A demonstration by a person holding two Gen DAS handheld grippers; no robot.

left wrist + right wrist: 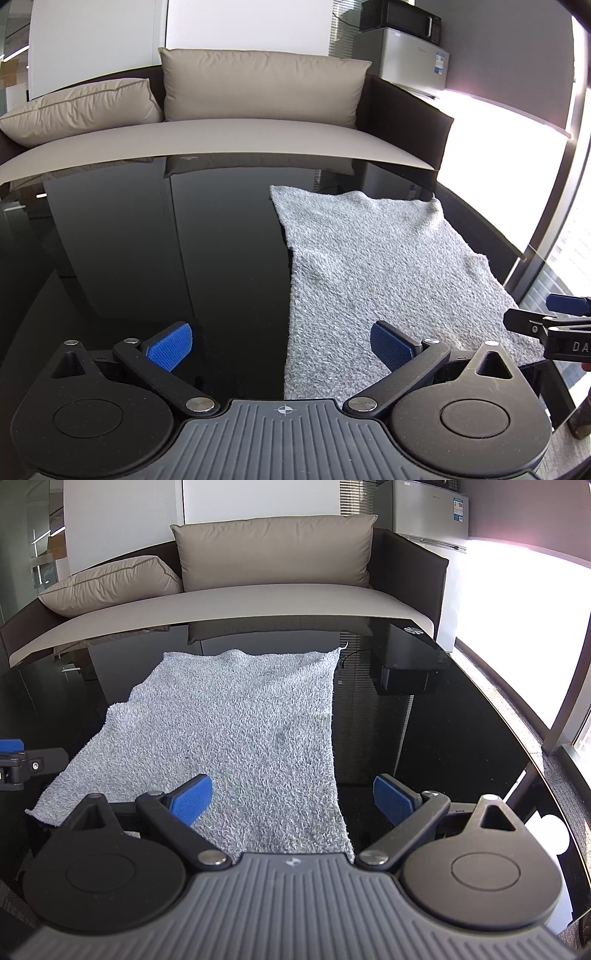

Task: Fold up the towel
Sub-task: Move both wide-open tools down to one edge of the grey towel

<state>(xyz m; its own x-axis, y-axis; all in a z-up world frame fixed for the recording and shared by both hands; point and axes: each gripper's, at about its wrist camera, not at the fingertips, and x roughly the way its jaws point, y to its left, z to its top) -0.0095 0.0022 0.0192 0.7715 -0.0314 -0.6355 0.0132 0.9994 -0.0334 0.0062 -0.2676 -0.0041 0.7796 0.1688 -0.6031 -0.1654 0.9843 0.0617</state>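
A grey terry towel lies spread flat on the glossy black table. My left gripper is open and empty, just above the towel's near left corner, its right pad over the cloth. In the right wrist view the towel runs away from me. My right gripper is open and empty over the towel's near right corner, its left pad above the cloth. The right gripper shows at the right edge of the left wrist view. The left gripper shows at the left edge of the right wrist view.
A sofa with two beige cushions stands just behind the table's far edge. A small fridge with a microwave on top is at the back right. A black box sits beyond the table at the right. Bright windows are to the right.
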